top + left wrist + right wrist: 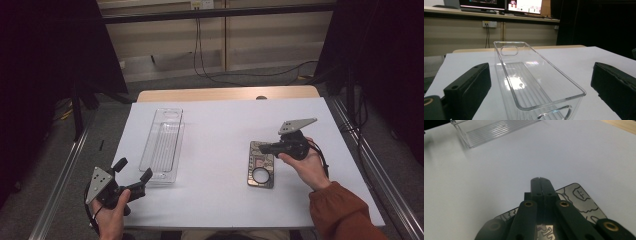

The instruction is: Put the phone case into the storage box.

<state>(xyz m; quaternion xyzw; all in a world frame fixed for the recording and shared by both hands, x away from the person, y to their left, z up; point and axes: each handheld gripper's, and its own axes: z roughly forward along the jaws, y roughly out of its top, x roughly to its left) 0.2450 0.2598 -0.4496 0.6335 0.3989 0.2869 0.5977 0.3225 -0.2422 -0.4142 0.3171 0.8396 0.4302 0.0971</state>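
The right gripper hovers over the patterned metal plate, jaws pressed together, empty; the left gripper gapes before the clear plastic tray.

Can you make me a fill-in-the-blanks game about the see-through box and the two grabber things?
1. The clear tray lies nearest the ____ hand-held gripper.
2. The jaws of the right hand-held gripper are ____.
3. The right hand-held gripper hovers over a flat patterned plate with a ____ hole.
4. The left hand-held gripper's jaws are ____.

Missing words: left; shut; round; open
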